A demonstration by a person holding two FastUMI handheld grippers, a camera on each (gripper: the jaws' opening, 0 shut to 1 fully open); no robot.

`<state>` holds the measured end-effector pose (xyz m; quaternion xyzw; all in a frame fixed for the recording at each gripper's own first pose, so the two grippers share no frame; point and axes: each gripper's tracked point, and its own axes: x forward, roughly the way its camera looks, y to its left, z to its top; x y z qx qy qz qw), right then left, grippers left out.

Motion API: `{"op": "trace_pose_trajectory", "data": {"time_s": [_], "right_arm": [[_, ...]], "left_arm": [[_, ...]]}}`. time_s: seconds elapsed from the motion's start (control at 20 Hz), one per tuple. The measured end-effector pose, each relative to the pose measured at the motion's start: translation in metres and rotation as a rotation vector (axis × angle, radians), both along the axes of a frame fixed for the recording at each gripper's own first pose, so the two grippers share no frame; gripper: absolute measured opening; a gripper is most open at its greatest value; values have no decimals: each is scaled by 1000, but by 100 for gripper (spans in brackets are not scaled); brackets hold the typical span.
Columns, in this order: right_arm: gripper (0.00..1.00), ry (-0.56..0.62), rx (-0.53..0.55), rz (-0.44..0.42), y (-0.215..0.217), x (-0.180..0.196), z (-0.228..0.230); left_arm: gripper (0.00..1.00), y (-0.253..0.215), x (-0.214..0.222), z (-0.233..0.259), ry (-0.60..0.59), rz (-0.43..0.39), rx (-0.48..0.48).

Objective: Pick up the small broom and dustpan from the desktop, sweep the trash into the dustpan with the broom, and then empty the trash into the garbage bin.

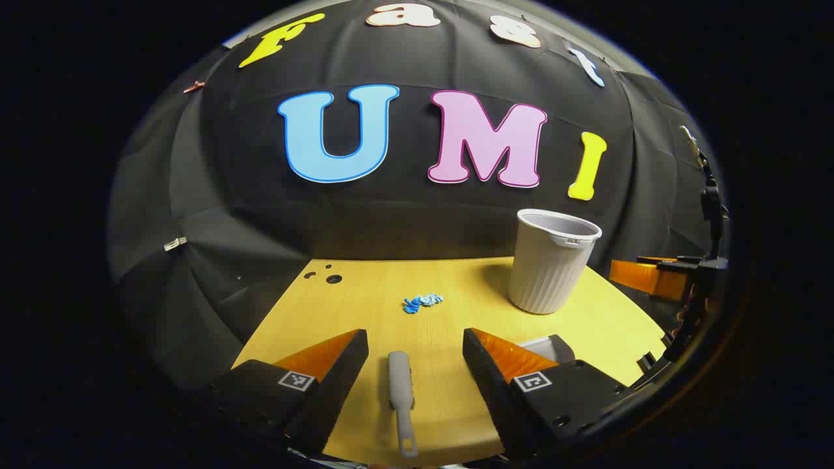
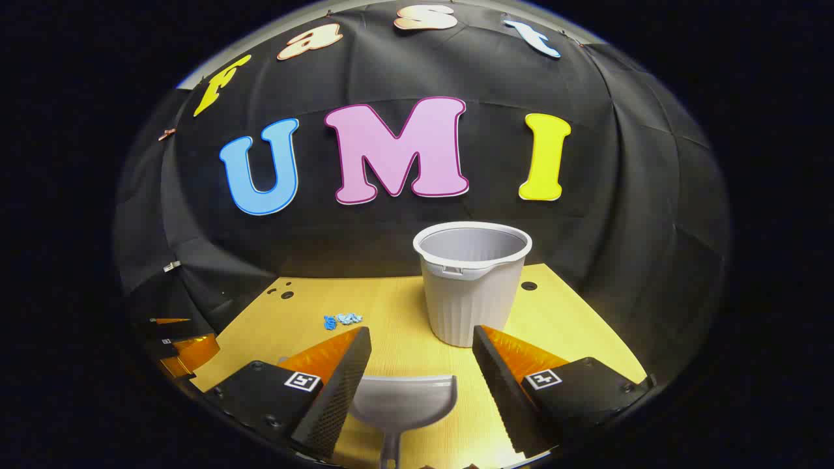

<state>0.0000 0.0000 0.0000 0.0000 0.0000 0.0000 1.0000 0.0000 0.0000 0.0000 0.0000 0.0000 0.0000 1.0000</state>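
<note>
A small grey broom lies on the yellow wooden desktop, its handle toward me, between the fingers of my left gripper, which is open above it. A grey dustpan lies flat below my right gripper, also open, with the pan's handle pointing at me. Blue crumpled trash sits mid-desktop beyond the broom. The grey ribbed garbage bin stands upright at the back right. A corner of the dustpan shows past my left gripper's right finger.
The other gripper hovers at the far right edge in the left gripper view, and the left one shows at the low left in the right gripper view. Small holes mark the desktop's back left corner. Black cloth closes the back.
</note>
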Motion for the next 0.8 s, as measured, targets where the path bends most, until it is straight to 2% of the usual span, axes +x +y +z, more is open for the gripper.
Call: {"op": "trace_pose_trajectory", "data": {"time_s": [0.35,0.8], "right_arm": [[98,92,-16,24,33,-2,-27],[98,173,-22,49,43,9,-48]], "left_arm": [[95,15,7,-20,40,-36,-4],[95,27,22,-42,114,-34,-32]]}}
